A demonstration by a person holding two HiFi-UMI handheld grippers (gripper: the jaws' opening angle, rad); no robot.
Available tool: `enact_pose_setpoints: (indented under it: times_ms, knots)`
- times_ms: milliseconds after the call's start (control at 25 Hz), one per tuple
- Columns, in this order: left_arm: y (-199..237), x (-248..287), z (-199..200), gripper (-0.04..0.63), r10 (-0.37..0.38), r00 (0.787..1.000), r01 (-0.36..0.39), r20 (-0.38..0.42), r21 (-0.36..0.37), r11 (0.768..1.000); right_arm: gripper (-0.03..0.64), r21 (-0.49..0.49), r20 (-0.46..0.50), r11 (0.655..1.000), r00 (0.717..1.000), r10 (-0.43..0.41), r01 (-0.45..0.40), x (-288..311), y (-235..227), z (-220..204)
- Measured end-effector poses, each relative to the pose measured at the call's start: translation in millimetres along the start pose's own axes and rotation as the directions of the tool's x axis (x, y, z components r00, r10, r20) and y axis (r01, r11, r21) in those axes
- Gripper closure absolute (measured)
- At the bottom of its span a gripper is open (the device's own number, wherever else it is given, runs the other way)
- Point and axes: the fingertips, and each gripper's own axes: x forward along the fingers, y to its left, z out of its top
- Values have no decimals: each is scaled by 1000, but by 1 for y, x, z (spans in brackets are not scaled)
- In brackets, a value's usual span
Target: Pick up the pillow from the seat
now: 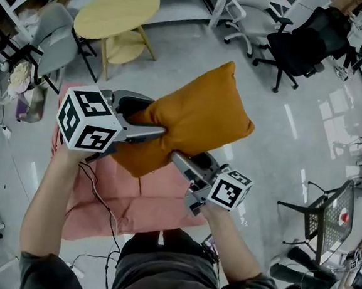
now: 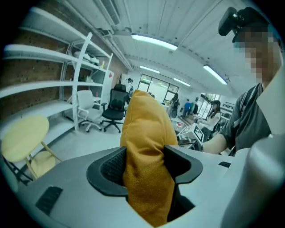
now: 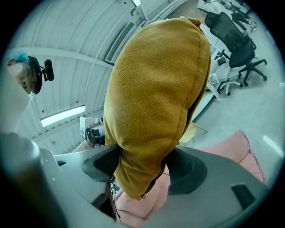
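The mustard pillow (image 1: pixel 199 114) hangs clear above the pink seat (image 1: pixel 144 207); left gripper (image 1: pixel 160 132) and right gripper (image 1: pixel 176 158) both clamp it; pickup looks done.

no legible text, label, brand, number or sign in any view

The pillow (image 1: pixel 196 120) is swallowing the jaw tips of the left gripper (image 1: pixel 147 131) and the right gripper (image 1: pixel 181 161) along its lower edge and hiding part of the pink seat (image 1: pixel 150 204) beneath it, while the round table (image 2: pixel 24 138) left of the pillow is running off the left gripper view's edge.
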Motion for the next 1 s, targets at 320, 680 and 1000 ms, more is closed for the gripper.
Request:
enact_pose_setpoints:
  times_ms: [320, 680, 1000]
  knots:
    - [-61, -82, 106, 322, 87, 996, -91, 31, 203, 975, 288, -131, 97, 988, 991, 93, -80, -12, 112, 75]
    - [-124, -133, 161, 324, 135, 989, -147, 58, 339, 929, 288, -220, 161, 968, 974, 161, -123, -39, 193, 105]
    - [-173, -146, 180, 322, 162, 983, -182, 84, 392, 902, 288, -277, 181, 951, 965, 192, -137, -73, 231, 109]
